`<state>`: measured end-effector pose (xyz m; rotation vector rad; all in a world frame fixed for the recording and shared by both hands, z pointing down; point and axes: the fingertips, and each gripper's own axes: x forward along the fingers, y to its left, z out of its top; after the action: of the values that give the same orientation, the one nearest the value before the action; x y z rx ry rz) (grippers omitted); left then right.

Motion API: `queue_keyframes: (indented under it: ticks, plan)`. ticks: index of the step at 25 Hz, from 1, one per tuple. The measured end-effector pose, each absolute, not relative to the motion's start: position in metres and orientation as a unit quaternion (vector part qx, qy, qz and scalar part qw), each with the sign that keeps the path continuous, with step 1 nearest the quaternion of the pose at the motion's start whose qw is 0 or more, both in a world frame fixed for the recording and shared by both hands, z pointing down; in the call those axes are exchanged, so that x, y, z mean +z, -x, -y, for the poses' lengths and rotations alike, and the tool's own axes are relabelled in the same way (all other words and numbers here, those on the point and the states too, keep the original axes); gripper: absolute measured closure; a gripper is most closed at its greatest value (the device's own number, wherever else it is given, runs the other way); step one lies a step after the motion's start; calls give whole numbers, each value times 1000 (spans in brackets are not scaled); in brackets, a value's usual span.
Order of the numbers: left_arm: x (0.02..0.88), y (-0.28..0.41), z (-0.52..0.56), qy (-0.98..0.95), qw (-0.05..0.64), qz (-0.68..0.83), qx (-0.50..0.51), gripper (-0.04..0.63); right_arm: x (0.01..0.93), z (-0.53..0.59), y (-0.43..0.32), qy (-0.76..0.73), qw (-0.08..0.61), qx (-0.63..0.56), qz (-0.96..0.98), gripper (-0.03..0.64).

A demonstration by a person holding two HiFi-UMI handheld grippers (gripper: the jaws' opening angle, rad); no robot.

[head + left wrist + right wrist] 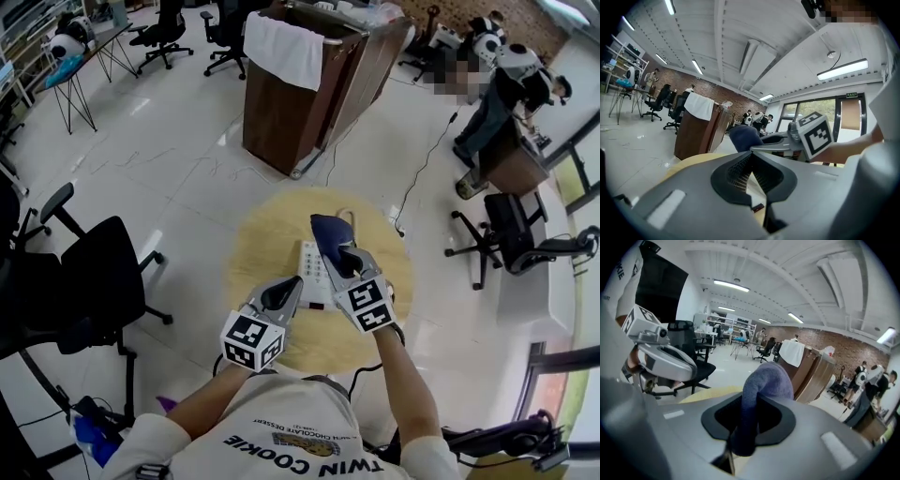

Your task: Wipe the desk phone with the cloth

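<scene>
**A:** Where's the phone (312,272)?

**B:** On the round desk (258,244), directly under both my grippers, keypad facing up. Its long axis runs straight away from me, with the near end toward my body.

**A:** And the jaws?

**B:** The right gripper (743,427) is clenched on the cloth (328,232). The cloth bulges past the tips above the phone's far half, I'd say so the loose wad does the wiping. The left gripper (751,159) has its jaws pressed together on nothing. It sits at the phone's near-left edge, probably to steady it, though I can't tell if it touches.
</scene>
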<state>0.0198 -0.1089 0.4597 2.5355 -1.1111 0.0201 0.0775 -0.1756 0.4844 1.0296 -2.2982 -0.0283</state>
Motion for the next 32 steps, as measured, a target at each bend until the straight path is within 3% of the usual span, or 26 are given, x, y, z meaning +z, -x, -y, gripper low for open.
queue_keyframes:
  ticks: [8, 13, 32]
  plan:
    - [466, 8, 115, -892, 192, 408, 4, 604, 570, 240, -74, -311, 458, -14, 833, 549]
    - [473, 30, 123, -884, 200, 423, 6, 604, 604, 265, -78, -302, 508, -8, 807, 549]
    - [493, 9, 127, -893, 214, 395, 23, 604, 611, 196, -57, -305, 466, 21, 830, 549]
